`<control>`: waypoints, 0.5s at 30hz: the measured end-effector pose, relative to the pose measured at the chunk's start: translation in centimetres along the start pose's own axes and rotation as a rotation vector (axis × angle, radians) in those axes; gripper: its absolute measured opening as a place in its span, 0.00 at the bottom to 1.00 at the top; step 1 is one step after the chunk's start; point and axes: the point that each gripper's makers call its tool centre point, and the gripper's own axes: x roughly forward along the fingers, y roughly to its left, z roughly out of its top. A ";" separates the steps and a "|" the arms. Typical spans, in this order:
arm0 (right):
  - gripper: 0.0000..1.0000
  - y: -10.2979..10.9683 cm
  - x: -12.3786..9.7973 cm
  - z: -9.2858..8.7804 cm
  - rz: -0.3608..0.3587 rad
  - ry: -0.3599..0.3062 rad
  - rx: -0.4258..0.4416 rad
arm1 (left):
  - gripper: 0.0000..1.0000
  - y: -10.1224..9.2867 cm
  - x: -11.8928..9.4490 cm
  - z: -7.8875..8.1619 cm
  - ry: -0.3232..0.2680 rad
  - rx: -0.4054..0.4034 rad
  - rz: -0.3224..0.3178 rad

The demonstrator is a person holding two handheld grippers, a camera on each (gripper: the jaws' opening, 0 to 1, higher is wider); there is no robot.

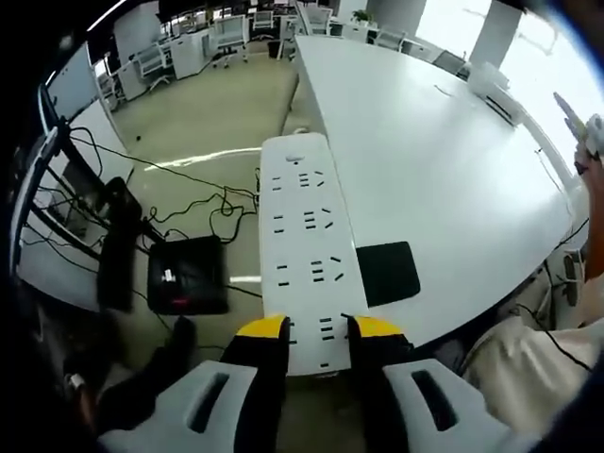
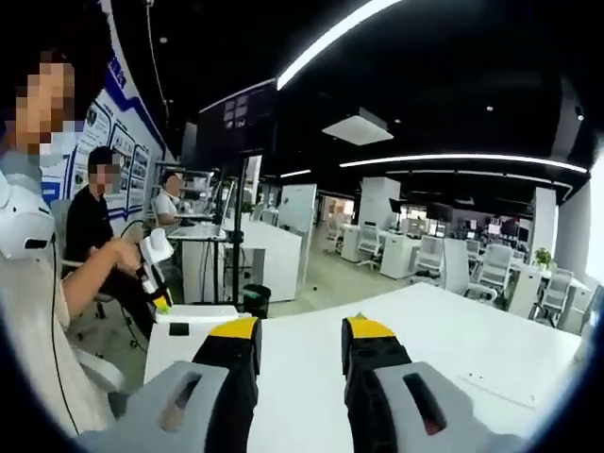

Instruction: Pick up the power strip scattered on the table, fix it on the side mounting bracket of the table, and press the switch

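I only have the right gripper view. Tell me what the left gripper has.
Observer: The left gripper is shut on the near end of a white power strip.
Operator: Give me how the strip lies.
Observer: It runs away from the gripper along the edge of the table, sockets facing the camera.
Operator: Report what's on the floor there.
Observer: A black box with cables running to it, beside the table.
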 end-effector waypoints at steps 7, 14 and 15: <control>0.03 1.0 2.5 0.8 0.098 0.036 -0.014 | 0.30 0.0 0.0 0.0 0.010 0.005 0.001; 0.00 2.4 6.1 1.5 0.189 0.107 -0.054 | 0.30 0.0 0.0 0.0 0.002 0.003 -0.001; 0.00 2.7 6.5 1.6 0.203 0.114 -0.060 | 0.30 0.0 0.0 0.0 0.000 0.003 -0.001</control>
